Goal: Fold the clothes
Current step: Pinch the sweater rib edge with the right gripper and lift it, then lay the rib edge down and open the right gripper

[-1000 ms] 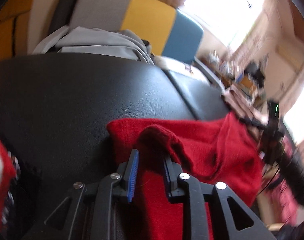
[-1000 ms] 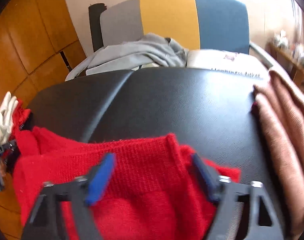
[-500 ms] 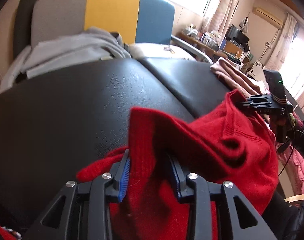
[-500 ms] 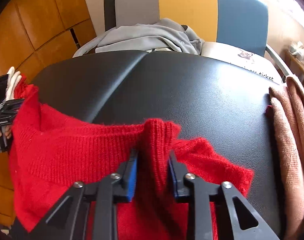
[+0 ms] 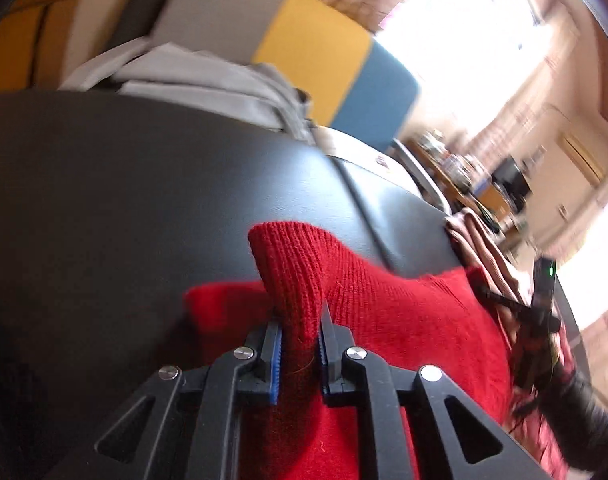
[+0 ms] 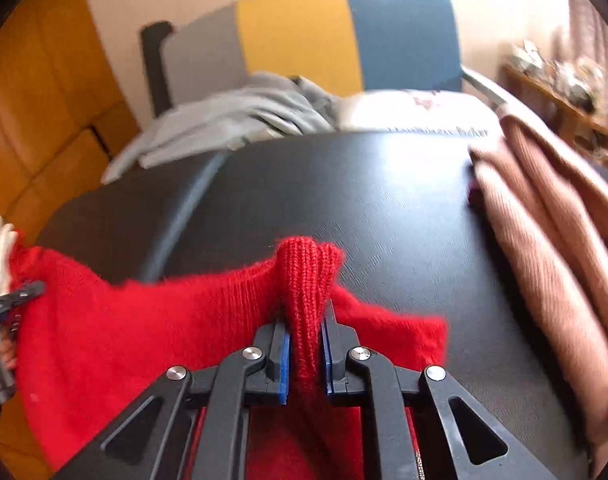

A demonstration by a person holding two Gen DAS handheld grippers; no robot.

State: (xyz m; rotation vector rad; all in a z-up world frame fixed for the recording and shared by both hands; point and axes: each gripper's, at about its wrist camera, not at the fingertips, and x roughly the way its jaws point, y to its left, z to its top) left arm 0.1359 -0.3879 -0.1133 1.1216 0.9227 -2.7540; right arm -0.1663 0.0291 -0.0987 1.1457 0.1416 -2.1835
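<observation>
Where tongs pinch, red knit sweater (image 6: pixel 152 332) bunches upward.

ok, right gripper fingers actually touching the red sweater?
Touching. The right wrist view shows the right gripper with both blue-padded fingers pressed against a bunched ridge of the red sweater; the jaws have just been closing on it.

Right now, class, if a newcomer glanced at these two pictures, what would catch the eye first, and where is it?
The bright red knitted sweater stands out first, spread over the near edge of the black padded table. Each pair of tongs, left and right, has just been closing and pinches a bunched ridge of it. Behind, a grey garment lies heaped, and a folded brown knit rests at the table's right.
</observation>
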